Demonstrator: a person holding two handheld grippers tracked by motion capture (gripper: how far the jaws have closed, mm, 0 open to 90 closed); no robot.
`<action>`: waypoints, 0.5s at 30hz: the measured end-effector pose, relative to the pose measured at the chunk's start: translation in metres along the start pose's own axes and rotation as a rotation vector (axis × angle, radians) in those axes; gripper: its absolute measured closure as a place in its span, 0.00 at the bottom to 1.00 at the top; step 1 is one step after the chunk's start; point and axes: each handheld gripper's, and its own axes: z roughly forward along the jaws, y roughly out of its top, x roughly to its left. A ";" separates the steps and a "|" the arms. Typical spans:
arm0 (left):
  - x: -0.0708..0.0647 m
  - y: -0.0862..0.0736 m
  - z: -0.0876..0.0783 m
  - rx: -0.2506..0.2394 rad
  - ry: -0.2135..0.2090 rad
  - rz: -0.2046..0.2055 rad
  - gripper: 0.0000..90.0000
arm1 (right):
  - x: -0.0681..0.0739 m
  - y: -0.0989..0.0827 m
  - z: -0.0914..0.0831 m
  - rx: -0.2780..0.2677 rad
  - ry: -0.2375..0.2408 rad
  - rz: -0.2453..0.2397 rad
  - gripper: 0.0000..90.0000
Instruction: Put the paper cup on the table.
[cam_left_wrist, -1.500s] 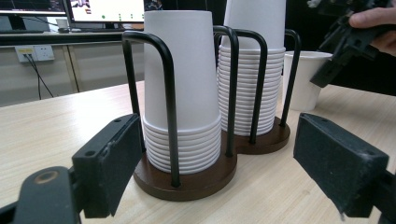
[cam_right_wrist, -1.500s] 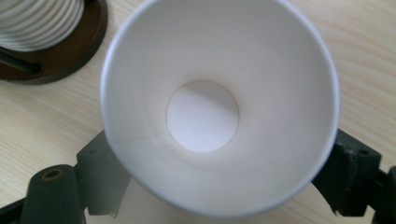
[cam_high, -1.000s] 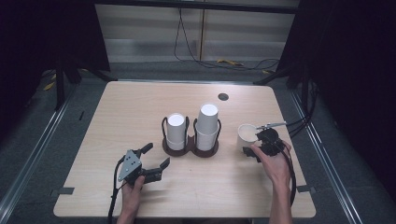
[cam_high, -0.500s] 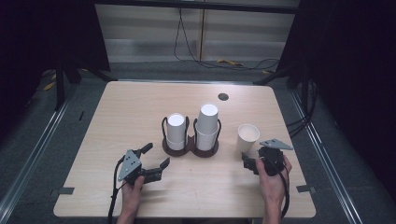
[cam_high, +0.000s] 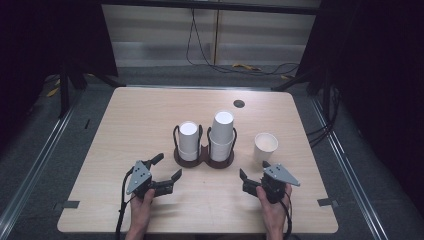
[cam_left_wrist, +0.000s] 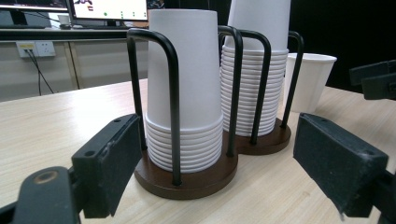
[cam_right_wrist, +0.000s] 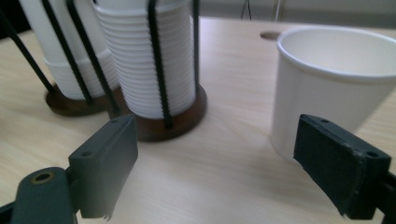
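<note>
The right gripper sits low over the pale wooden table, its 2 black jaws spread wide with nothing between them; they have just been opening. In the right gripper view the single white paper cup stands upright just beyond the jaws at 1 o'clock, apart from both pads, its base partly hidden behind the right-hand jaw and its far rim cut off at the frame edge. In the high view that cup stands at 12 o'clock from this gripper.

The left gripper also has its jaws wide and holds nothing. At its 1 o'clock is the dark brown wooden double-base holder with black wire hoops, bearing 2 stacks of upside-down white paper cups. In the left gripper view the taller stack's top is cut off, and part of the right gripper shows at 3 o'clock.
</note>
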 end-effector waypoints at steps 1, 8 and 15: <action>0.000 0.000 0.000 0.001 -0.001 0.000 0.17 | 0.003 -0.001 0.001 -0.025 0.016 0.005 0.15; 0.000 0.000 0.000 0.003 0.000 0.004 0.17 | 0.026 -0.006 0.011 -0.144 0.039 -0.002 0.15; 0.000 -0.002 -0.005 -0.035 0.027 -0.007 0.17 | 0.051 -0.009 0.023 -0.197 0.060 -0.034 0.15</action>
